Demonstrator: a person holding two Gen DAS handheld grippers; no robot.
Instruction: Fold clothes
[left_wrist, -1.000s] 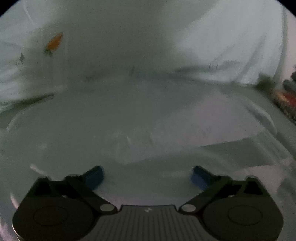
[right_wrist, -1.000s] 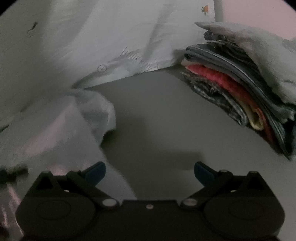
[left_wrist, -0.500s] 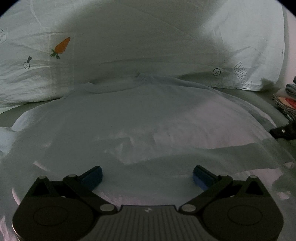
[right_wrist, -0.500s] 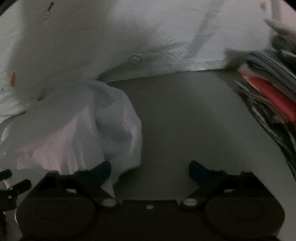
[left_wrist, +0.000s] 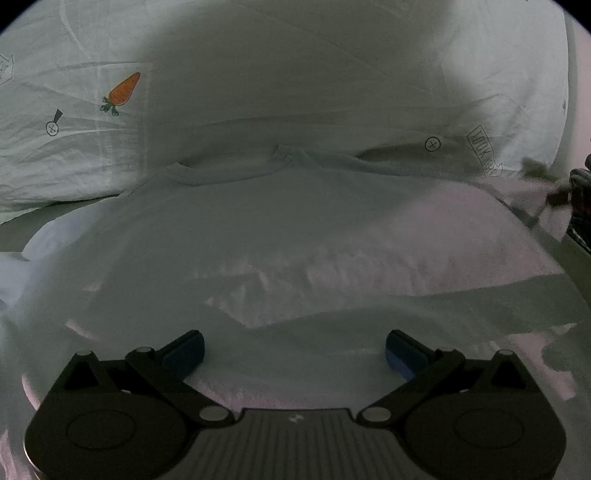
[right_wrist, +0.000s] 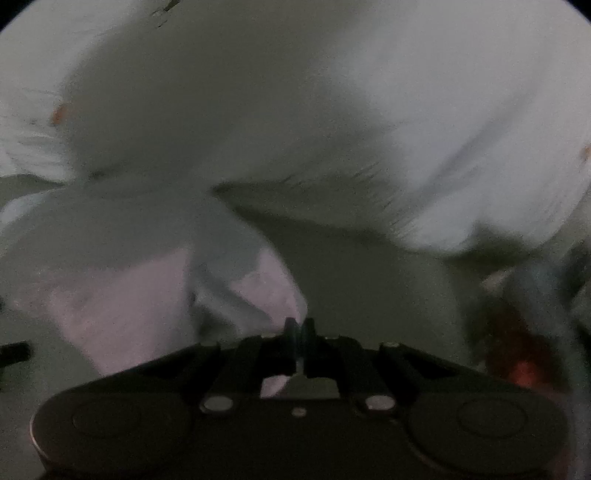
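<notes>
White T-shirt (left_wrist: 295, 229) lying spread on bed. I am holding left gripper (left_wrist: 293, 350) agape above hem; right gripper (right_wrist: 299, 328) pinching sleeve (right_wrist: 258, 291). Thin bite risking slip, bunching fold.

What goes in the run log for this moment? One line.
left tool open over pale cotton T-shirt | right tool shut on its sleeve

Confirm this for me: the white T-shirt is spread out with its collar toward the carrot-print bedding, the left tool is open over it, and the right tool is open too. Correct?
Not quite. The right tool is shut, pinching an edge of the white T-shirt, as the right wrist view shows. The rest holds: in the left wrist view the collar faces the carrot-print bedding, and the left tool is open over the shirt.
</notes>
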